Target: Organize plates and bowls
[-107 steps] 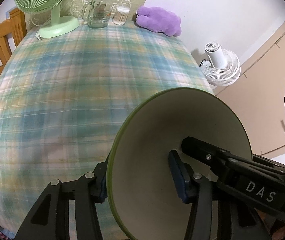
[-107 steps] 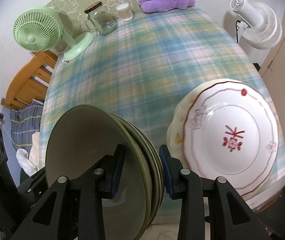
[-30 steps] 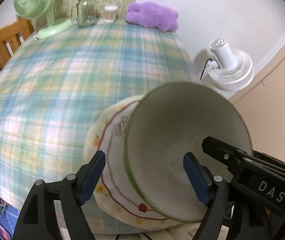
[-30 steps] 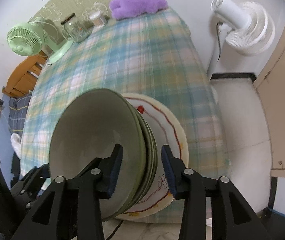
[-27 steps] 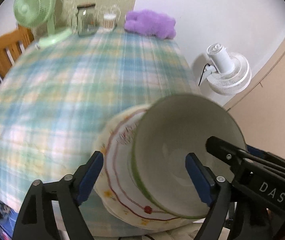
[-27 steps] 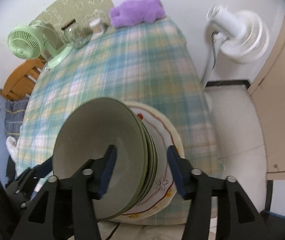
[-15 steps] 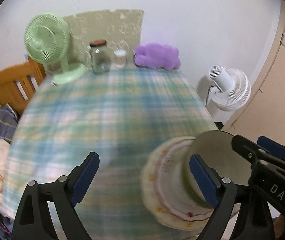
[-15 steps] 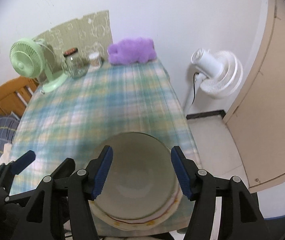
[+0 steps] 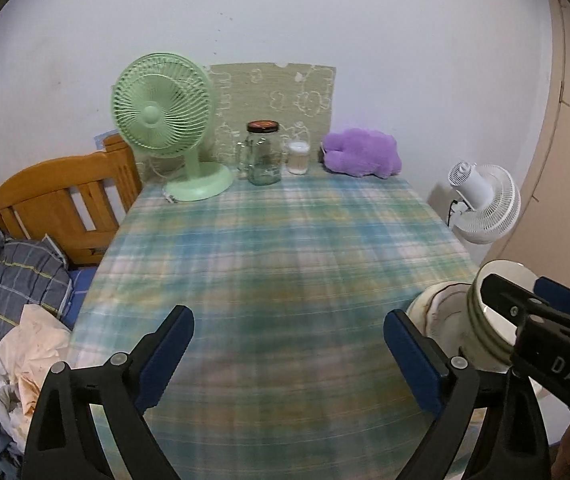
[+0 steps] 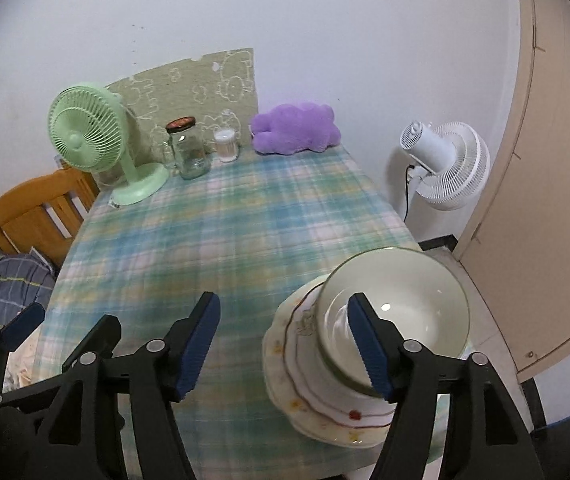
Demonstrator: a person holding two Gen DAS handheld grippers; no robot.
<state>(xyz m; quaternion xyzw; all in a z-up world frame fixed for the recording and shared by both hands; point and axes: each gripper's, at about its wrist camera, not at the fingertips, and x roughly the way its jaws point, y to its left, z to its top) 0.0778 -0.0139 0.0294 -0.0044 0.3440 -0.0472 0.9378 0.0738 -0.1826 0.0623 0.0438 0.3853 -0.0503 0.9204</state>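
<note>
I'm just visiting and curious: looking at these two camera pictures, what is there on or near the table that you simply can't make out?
- How many bowls are nested: right wrist view shows only the top one's inside; in the left wrist view the right gripper covers them.
- Plates under the bowls: their centres are covered by the bowls, so the count is unclear.
- Glass jar contents: too small in both views.
- Tablecloth pattern: blurred.
- Heap of cloth at lower left, left wrist view: cut off by the edge.

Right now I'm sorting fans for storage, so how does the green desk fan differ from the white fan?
The green desk fan stands on the plaid tablecloth near the wall; the white fan stands beyond the table's right edge, near the door. The green fan shows its grille front; the white fan shows its motor housing, turned away. No cord shows on the green; the white trails a dark one. Both have round wire grilles.
</note>
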